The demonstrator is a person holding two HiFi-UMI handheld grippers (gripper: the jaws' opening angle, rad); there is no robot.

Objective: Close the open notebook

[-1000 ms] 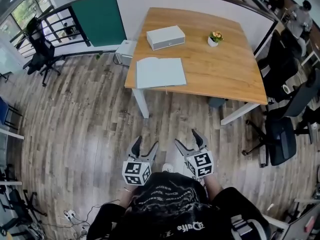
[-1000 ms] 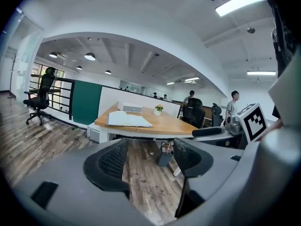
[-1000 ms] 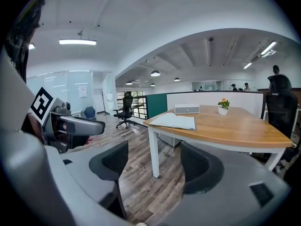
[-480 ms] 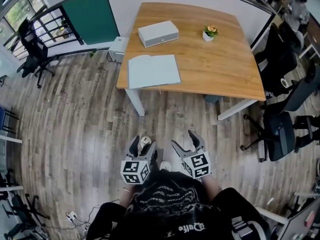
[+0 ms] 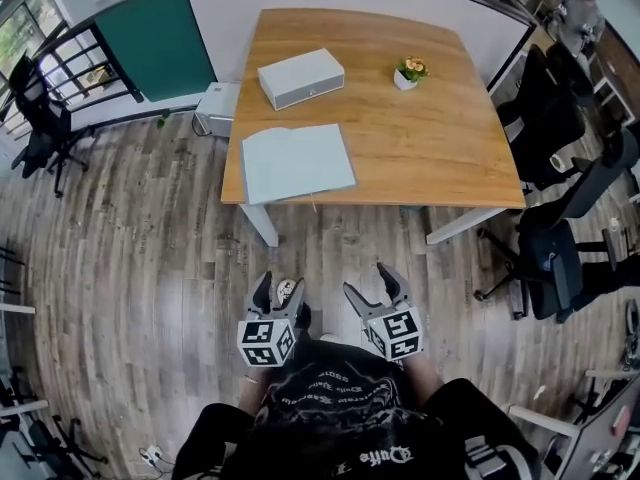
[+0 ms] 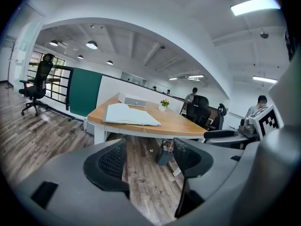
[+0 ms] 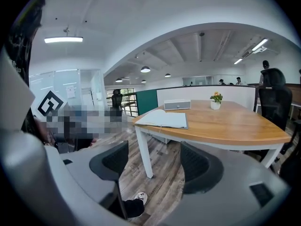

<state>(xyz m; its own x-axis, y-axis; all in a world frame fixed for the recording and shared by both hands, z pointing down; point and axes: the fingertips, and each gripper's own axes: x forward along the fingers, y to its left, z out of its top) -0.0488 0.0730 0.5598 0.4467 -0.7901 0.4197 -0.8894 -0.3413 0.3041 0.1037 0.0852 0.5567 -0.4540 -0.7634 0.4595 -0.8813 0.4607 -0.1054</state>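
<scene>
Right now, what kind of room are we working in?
Probably an open-plan office: a wooden desk holding the open notebook, a black swivel chair beside it, and a green partition panel behind.

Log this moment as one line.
notebook open on table | left gripper jaws apart, empty | right gripper jaws apart, empty | closing not started

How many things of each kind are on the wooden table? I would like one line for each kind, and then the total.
Open notebook: 1
White rectangular box: 1
Small potted flower: 1
Total: 3
</scene>
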